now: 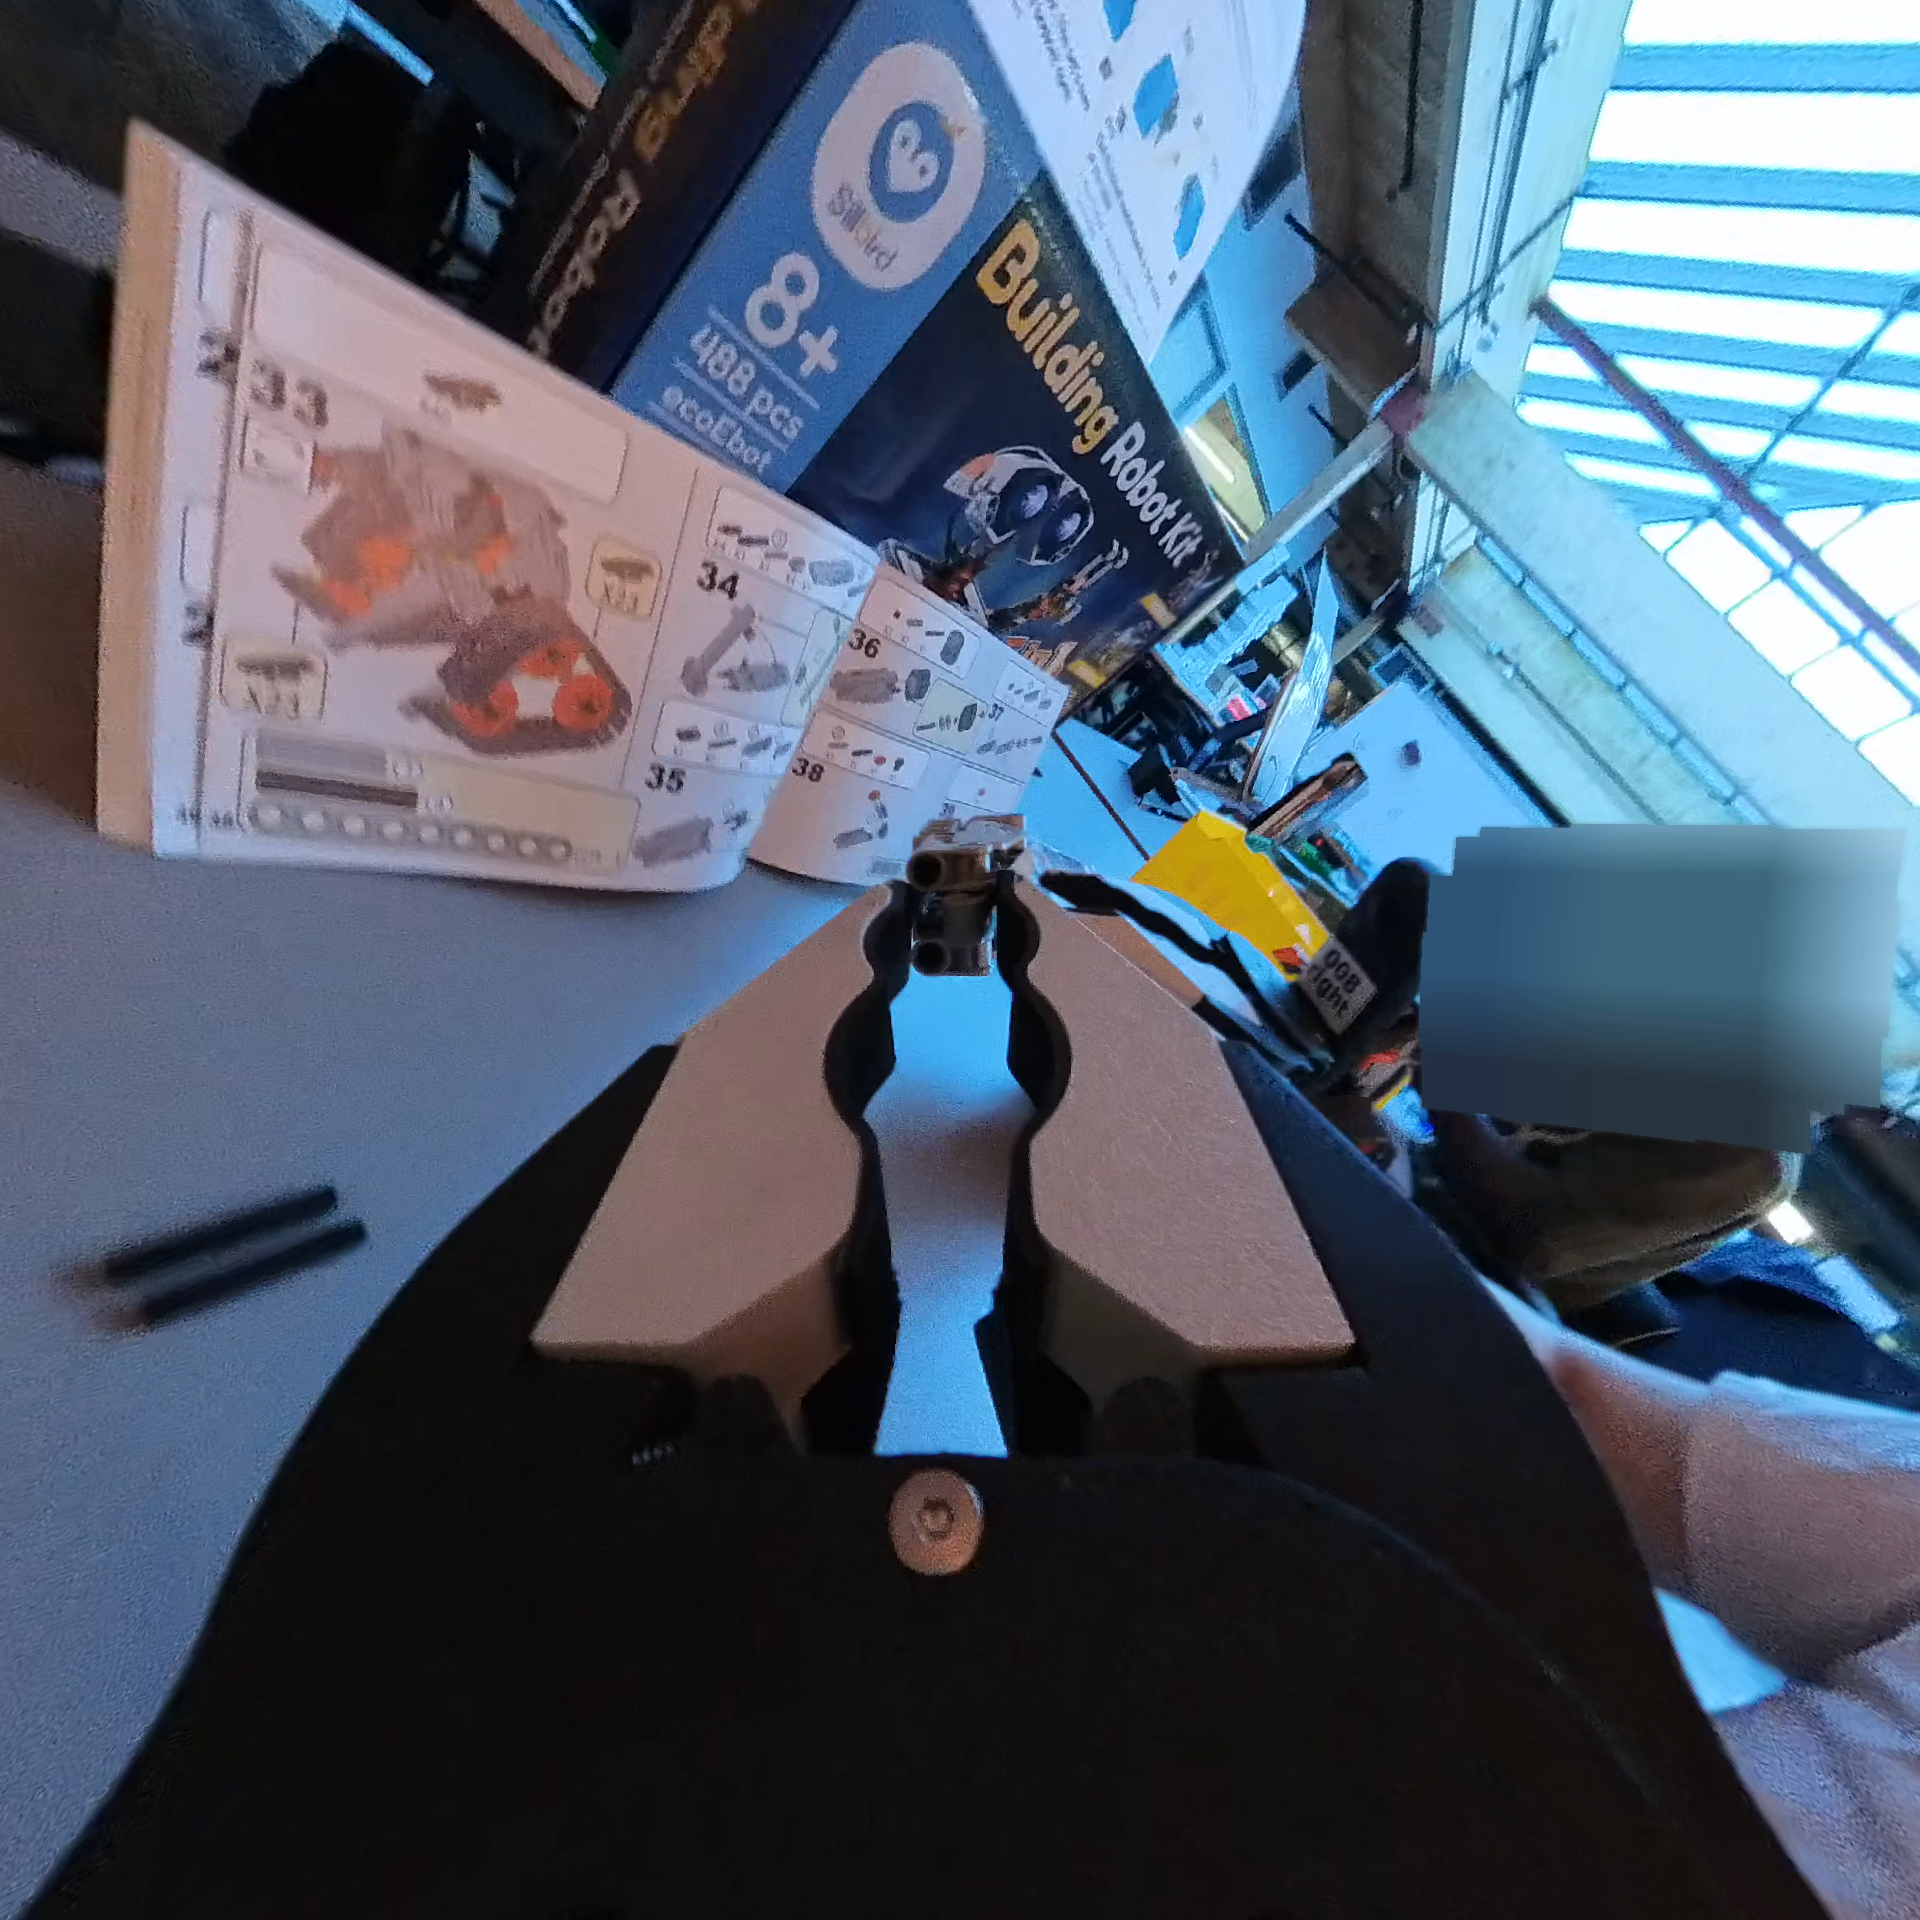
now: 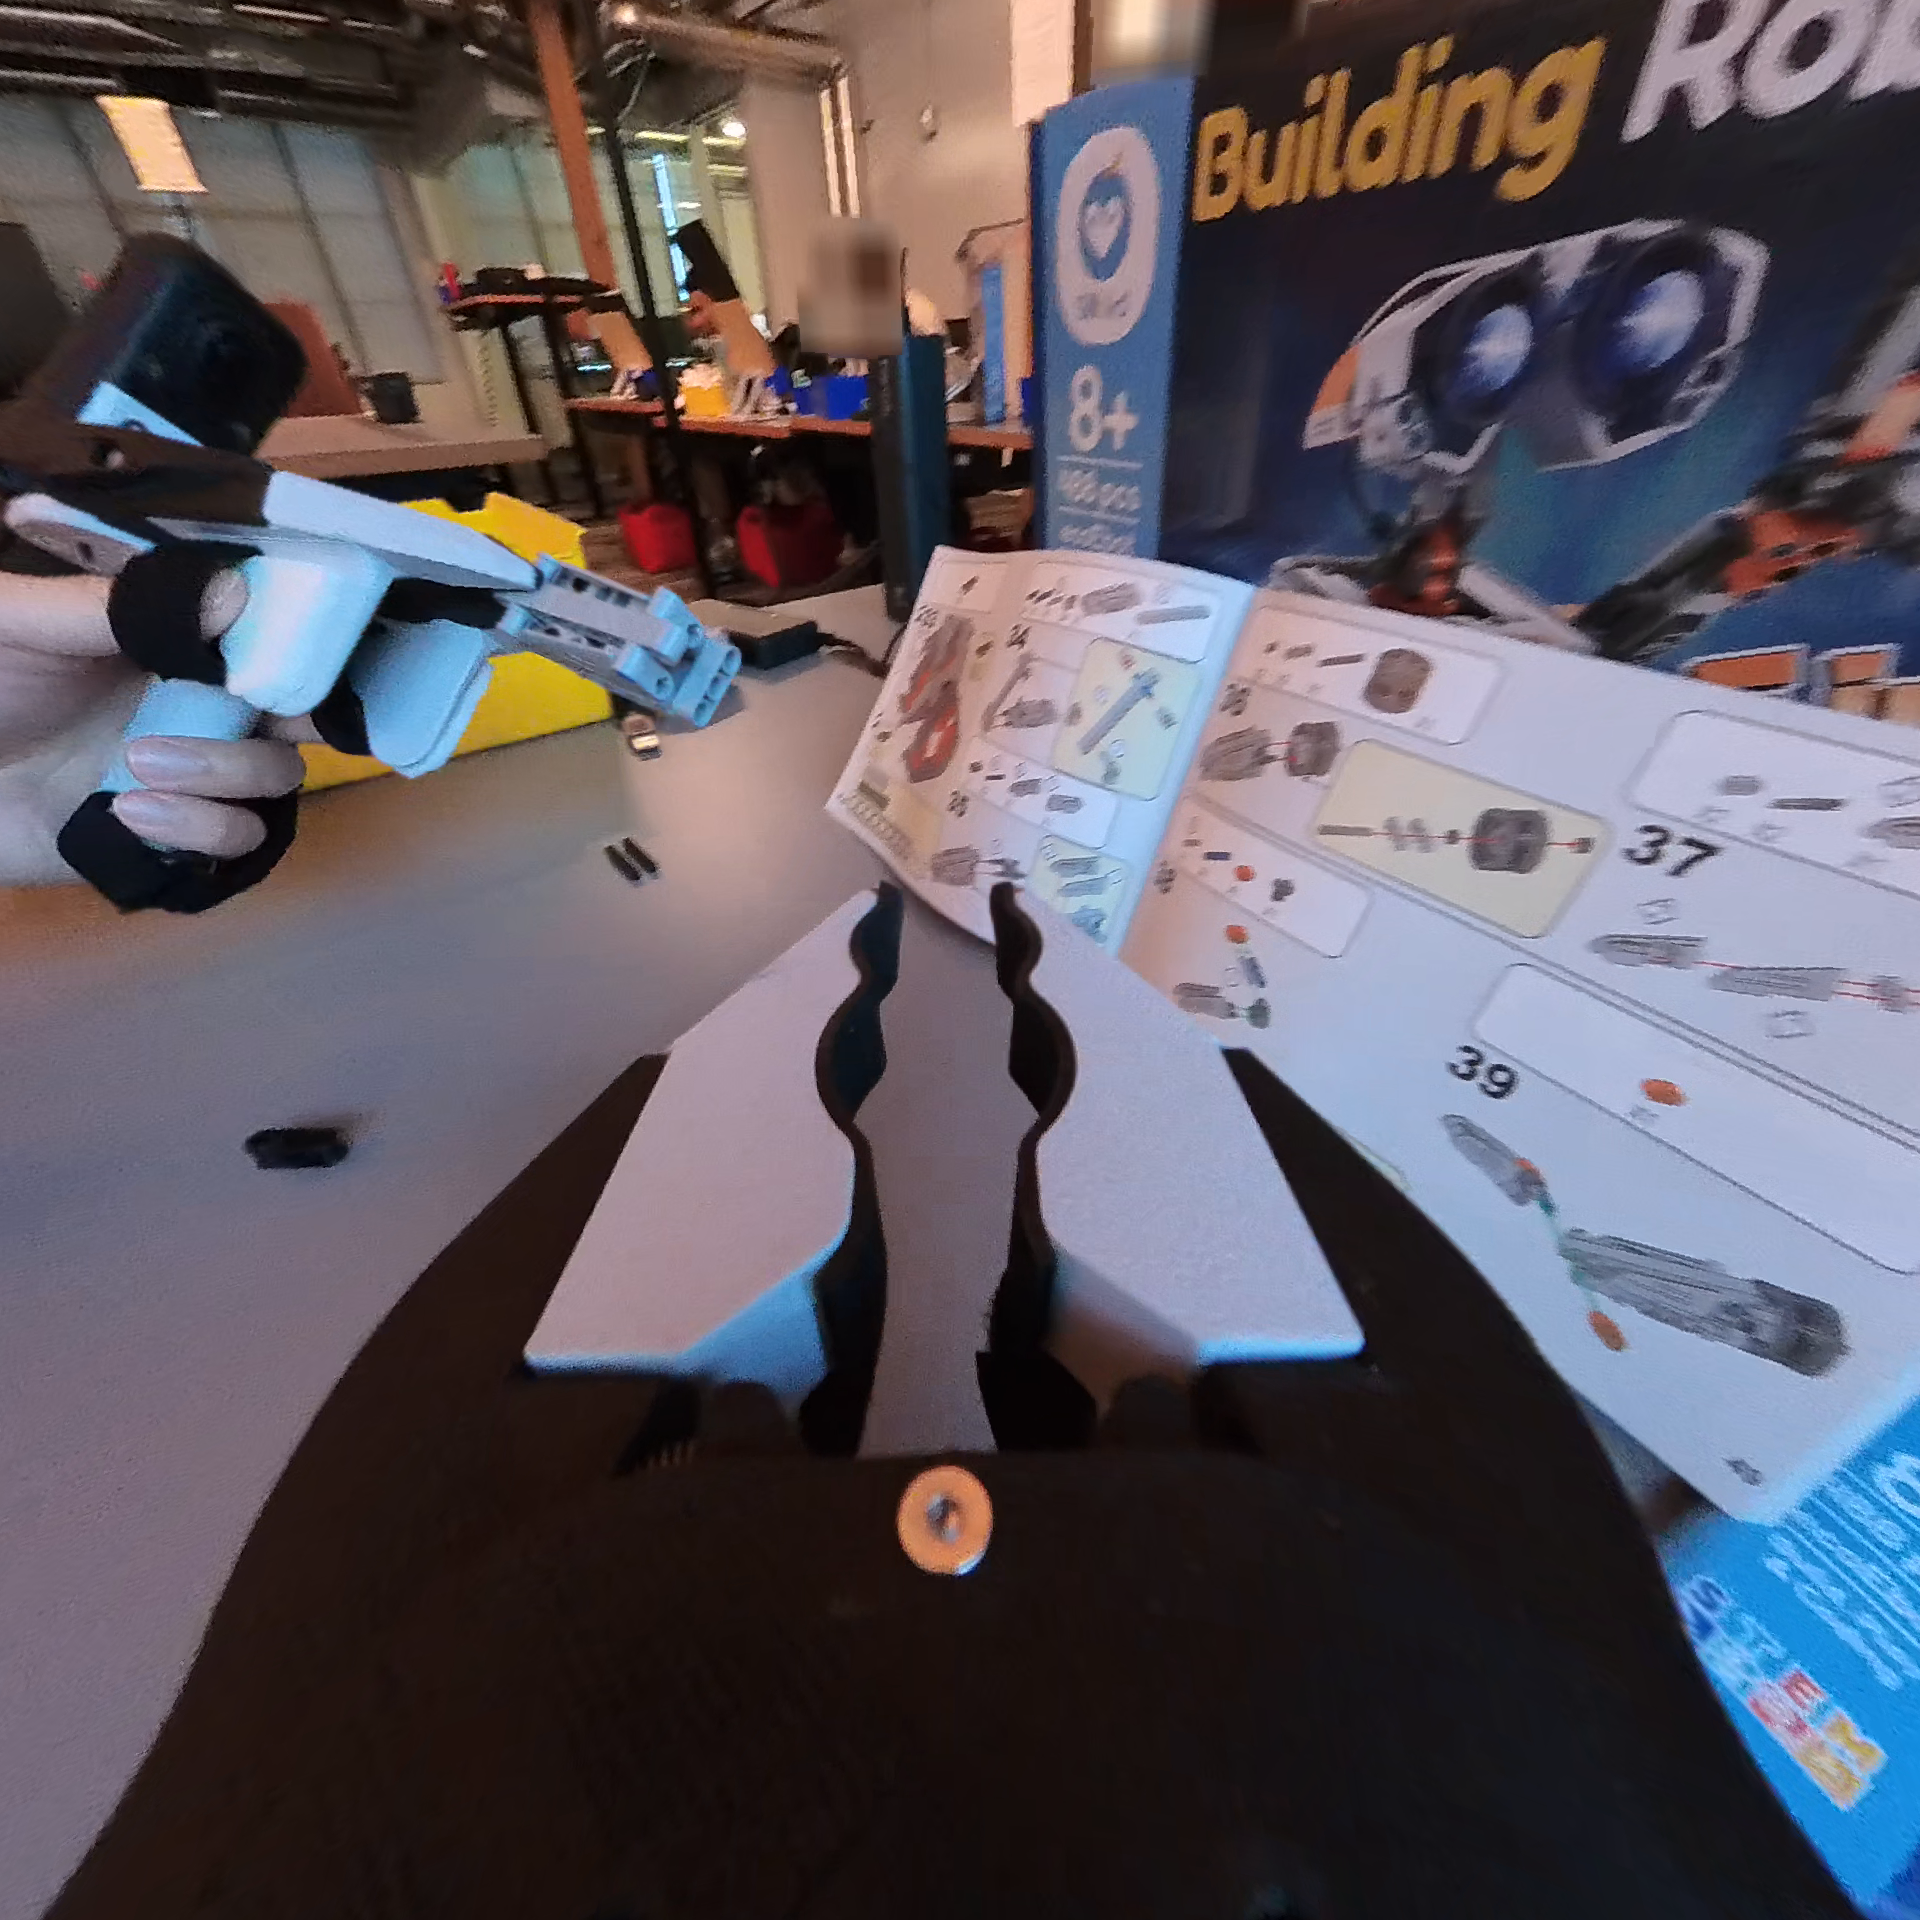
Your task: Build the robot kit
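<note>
Grey plastic beams joined into a small assembly sit pinched between the fingertips of the left gripper, which a hand holds above the grey table. The right gripper holds nothing, its fingers a little apart, near the open instruction booklet that leans on the kit box. Two black pins, perhaps axles, lie on the table.

Black gripper body; pale fingers; silver screw.

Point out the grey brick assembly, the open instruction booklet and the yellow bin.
grey brick assembly (image 2: 623, 649), right wrist view, its beam side.
instruction booklet (image 1: 416, 623), left wrist view, left page.
yellow bin (image 1: 1221, 883), left wrist view, its outer wall.
</note>
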Tool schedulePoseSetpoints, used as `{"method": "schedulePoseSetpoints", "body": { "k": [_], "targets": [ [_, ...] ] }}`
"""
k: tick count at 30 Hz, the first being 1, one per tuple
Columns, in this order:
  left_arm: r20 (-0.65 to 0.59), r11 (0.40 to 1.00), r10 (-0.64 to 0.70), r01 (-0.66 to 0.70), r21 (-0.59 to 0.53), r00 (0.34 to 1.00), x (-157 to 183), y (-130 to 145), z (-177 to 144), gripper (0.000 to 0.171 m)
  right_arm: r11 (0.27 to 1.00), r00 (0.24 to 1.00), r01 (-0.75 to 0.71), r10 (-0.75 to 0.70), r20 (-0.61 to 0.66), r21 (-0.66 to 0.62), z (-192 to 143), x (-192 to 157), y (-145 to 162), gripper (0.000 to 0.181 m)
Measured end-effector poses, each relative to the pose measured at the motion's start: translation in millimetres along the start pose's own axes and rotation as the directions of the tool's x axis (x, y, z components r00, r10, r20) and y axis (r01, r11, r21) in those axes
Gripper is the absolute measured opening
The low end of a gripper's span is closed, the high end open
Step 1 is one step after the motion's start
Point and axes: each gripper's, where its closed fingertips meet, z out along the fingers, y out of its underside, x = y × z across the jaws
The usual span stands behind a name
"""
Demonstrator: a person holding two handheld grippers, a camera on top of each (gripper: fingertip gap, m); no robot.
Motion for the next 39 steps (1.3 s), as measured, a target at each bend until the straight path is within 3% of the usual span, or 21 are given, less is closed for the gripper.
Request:
{"method": "schedulePoseSetpoints", "body": {
  "k": [8, 11, 16, 23, 30, 33, 39],
  "targets": [
    [-0.180, 0.996, 0.093, -0.094, 0.001, 0.979, -1.2, 9.2, 2.9, 0.013, 0.986, 0.977, 0.168, -0.166, -0.135, 0.000, 2.5, 13.7, -4.0, 0.025],
    [-0.231, 1.000, 0.026, -0.023, 0.013, 0.973, 2.8, 8.6, 0.8, 0.013, 0.978, 0.974, 0.211, -0.210, -0.081, -0.001, 5.9, 2.6, -3.2, 0.000],
    [-0.203, 0.999, 0.018, -0.025, -0.032, 0.979, -1.0, 30.6, 0.5, 0.013, 0.968, 0.966, 0.252, -0.252, -0.050, -0.017, 8.2, -5.2, -0.1, 0.000],
    [-0.250, 0.988, -0.149, 0.134, -0.077, 0.957, -3.5, 39.9, 3.1, 0.013, 0.917, 0.921, 0.389, -0.389, 0.010, -0.086, 13.6, -23.5, 13.2, 0.000],
    [-0.218, 0.991, -0.116, 0.100, -0.086, 0.969, -6.1, 44.3, 5.3, 0.013, 0.818, 0.830, 0.558, -0.551, 0.084, -0.144, 16.3, -45.0, 31.4, 0.000],
    [-0.198, 0.990, -0.118, 0.100, -0.097, 0.973, -8.7, 46.2, 6.1, 0.013, 0.764, 0.787, 0.612, -0.614, 0.062, -0.205, 17.7, -40.9, 39.8, 0.011],
    [-0.194, 0.990, -0.121, 0.103, -0.100, 0.974, -11.3, 45.5, 5.9, 0.013, 0.726, 0.754, 0.655, -0.647, 0.114, -0.210, 19.2, -48.3, 47.5, 0.003]
  ]
}}
